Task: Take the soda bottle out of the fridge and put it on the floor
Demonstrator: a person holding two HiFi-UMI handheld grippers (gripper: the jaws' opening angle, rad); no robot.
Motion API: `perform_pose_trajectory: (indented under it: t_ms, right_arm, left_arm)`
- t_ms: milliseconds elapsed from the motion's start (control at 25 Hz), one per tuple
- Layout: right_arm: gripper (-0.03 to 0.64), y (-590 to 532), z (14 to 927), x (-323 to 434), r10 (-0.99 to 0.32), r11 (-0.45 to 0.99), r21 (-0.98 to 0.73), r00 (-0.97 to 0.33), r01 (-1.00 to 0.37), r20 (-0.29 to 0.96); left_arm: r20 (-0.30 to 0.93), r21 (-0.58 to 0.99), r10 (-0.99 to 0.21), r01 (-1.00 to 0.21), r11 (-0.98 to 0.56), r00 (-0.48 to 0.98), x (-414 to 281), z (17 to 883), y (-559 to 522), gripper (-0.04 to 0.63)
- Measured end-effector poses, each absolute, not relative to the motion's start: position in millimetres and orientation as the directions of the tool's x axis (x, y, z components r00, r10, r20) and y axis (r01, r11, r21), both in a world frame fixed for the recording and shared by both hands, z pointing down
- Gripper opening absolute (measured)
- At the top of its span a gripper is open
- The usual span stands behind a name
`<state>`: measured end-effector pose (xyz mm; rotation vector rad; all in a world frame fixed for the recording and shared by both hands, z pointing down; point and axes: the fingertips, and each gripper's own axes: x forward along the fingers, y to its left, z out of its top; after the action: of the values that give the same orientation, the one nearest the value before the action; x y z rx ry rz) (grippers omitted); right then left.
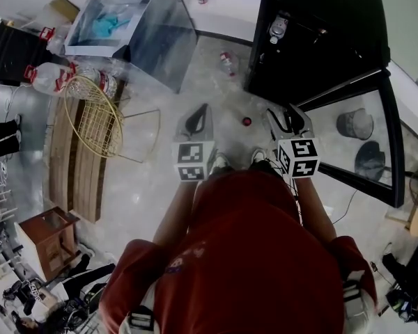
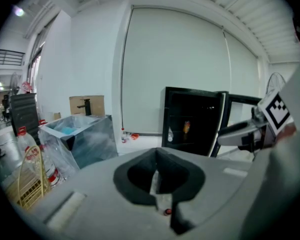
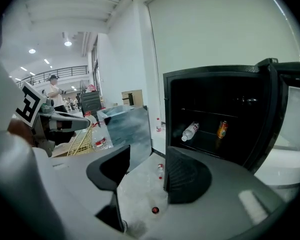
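Left gripper [image 2: 157, 173]: my fingers are drawn to a narrow slit with nothing in them; it is held over the floor [image 1: 216, 92].

Right gripper [image 3: 147, 173]: my fingers are wide apart and empty, pointing toward the fridge [image 3: 215, 86].

Fridge: black, with its door [image 1: 380, 141] swung open on the right.

Shelf bottle [image 3: 189, 131]: clear, lying tilted at the left end of a fridge shelf.

Can [image 3: 221, 129]: orange, upright on the same shelf, to the right of the shelf bottle and apart from it.

Floor bottle [image 3: 160, 170]: small, red-labelled, on the floor just off the fridge's front left corner. I cannot tell which bottle is the soda one.

Red cap [image 3: 154, 210]: on the floor between my two grippers.
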<state>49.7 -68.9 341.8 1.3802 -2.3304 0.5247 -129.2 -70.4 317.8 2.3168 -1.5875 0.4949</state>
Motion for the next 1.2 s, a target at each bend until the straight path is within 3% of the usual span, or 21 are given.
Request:
perform_pose_trajectory:
  t_ms: [520, 1040, 1200]
  right_arm:
    - [0.224, -72, 342, 52, -0.744, 0.447, -0.149, -0.460, -0.882, 0.485]
    - [0.026, -68, 327, 60, -0.782, 0.450, -0.118, -0.454, -0.885, 0.426]
    - [0.002, -68, 319, 63, -0.796, 0.451, -0.095, -0.448, -0.887, 0.407]
  left_arm:
    - [0.438, 0.054, -0.830, -0.931, -0.360, 0.346, -119, 319, -59, 0.002]
    - [0.439, 0.053, -0.830, -0.932, -0.358, 0.344, -113, 320, -53, 0.000]
    - [0.427, 0.050, -0.834, -0.931, -0.363, 0.348, -107, 314, -53, 0.000]
